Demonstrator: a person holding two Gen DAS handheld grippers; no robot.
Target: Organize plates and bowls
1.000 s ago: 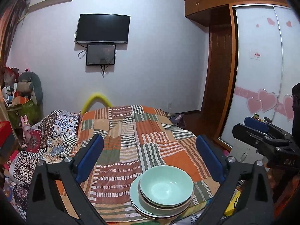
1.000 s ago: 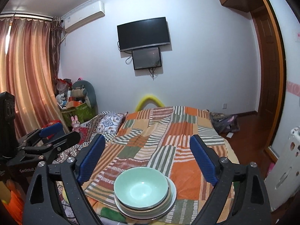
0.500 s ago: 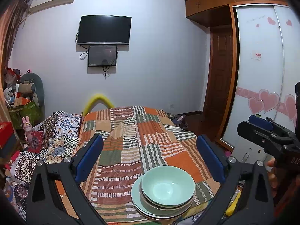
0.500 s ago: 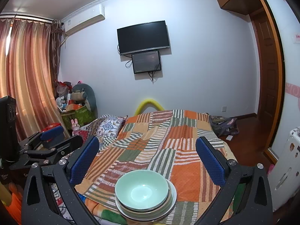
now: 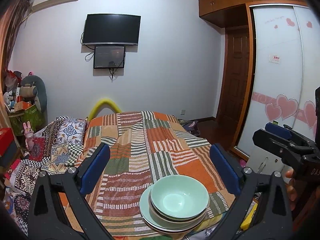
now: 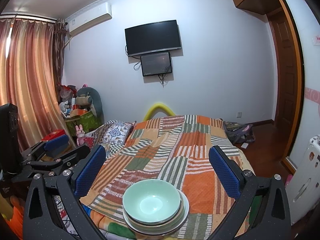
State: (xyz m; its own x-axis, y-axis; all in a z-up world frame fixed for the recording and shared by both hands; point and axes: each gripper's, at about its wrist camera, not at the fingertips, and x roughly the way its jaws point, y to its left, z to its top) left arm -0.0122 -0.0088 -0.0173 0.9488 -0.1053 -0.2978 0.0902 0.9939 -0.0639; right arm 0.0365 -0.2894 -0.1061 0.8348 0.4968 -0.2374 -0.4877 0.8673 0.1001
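A pale green bowl (image 5: 179,197) sits on top of a stack of plates (image 5: 147,213) at the near edge of a bed with a striped patchwork blanket (image 5: 144,150). The stack also shows in the right wrist view (image 6: 185,210), with the bowl (image 6: 151,201) on top. My left gripper (image 5: 160,170) is open and empty, held above and behind the stack. My right gripper (image 6: 158,170) is open and empty too, also above the stack. Each gripper shows at the edge of the other's view.
A patterned quilt (image 5: 56,146) lies left of the blanket. Boxes and soft toys (image 6: 82,112) fill the far left corner. A wardrobe with heart stickers (image 5: 280,100) and a white appliance (image 6: 304,180) stand to the right. A TV (image 5: 112,30) hangs on the far wall.
Both grippers have risen and tilted slightly, so the stack sits a little lower in both views. Nothing was taken hold of or moved.
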